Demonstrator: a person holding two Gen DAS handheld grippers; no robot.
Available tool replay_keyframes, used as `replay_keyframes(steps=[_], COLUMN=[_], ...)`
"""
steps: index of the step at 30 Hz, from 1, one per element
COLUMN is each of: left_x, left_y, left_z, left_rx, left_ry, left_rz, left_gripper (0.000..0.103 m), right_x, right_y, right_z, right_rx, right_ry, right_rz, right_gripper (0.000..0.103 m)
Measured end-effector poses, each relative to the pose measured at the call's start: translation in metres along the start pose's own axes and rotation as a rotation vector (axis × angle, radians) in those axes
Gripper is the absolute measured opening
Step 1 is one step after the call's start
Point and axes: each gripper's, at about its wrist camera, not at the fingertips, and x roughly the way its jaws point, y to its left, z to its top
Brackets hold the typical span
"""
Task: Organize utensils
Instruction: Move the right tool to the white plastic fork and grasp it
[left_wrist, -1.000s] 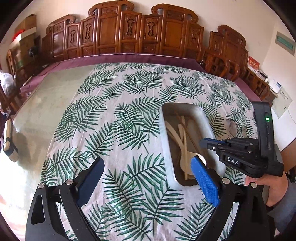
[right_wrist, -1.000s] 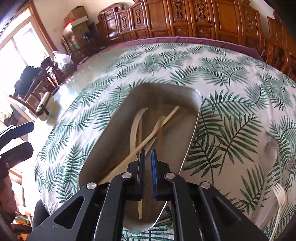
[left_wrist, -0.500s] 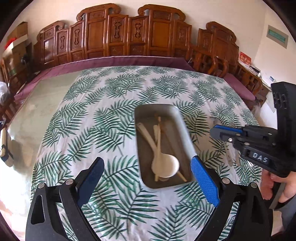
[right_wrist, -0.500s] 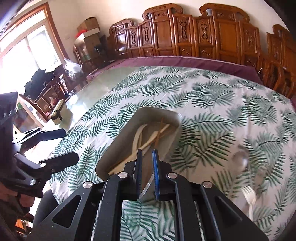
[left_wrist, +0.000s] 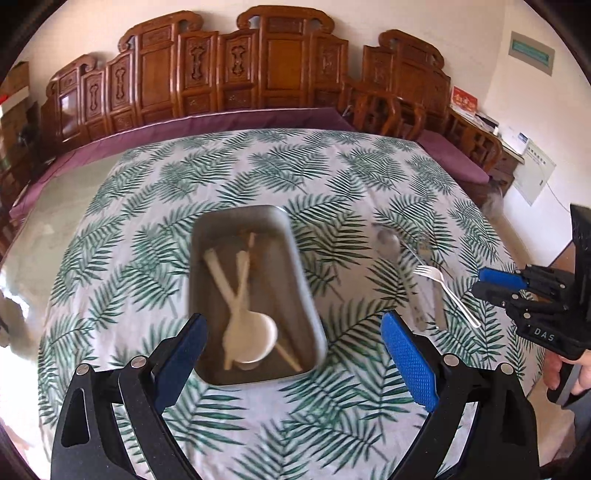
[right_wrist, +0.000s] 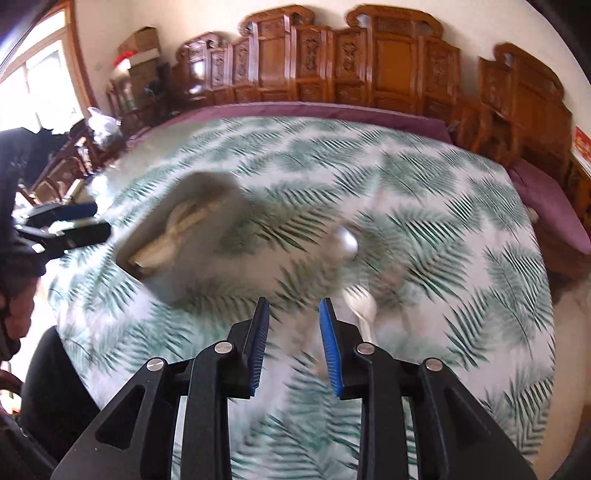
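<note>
Blue-padded fingers of the left gripper (left_wrist: 291, 349) are seen at the lower left and lower centre of the left wrist view, spread wide with nothing held; they are poised over the near end of the metal tray (left_wrist: 308, 295), probably to steady it if needed. In the tray, at mid-frame, a white ladle (left_wrist: 255, 338) and pale chopsticks (left_wrist: 221, 273) are laid crossed, already gathered. Right of the tray, on the palm-leaf tablecloth (left_wrist: 147, 206), a metal spoon (left_wrist: 388, 243) and a fork (left_wrist: 443, 291) are left loose, close beside each other; these are judged to be the utensils not yet sorted. At the right edge the right gripper (left_wrist: 487, 284) is held by a hand (left_wrist: 569, 373) just beside the fork. In the blurred right wrist view its jaws are opening, nothing is seen between them, and the fork (right_wrist: 360, 304) is found just beyond its right fingertip, so a pick-up is likely being prepared
</note>
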Motion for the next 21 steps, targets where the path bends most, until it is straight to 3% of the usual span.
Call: replay_keyframes(steps=[8, 21], left_x=[0.025, 0.05], left_y=[-0.03, -0.056], left_z=[-0.001, 0.001], left_rx=[0.018, 0.043], left_ry=[0.039, 0.069], left_rz=[-0.021, -0.033], left_gripper=[0.091, 0.091], right_x=[0.032, 0.081], right_y=[-0.055, -0.06], right_z=[-0.036, -0.03], right_rx=[0.042, 0.012], right_ry=[0.093, 0.158], right_rz=[-0.063, -0.049], right_gripper=[0.031, 0.03])
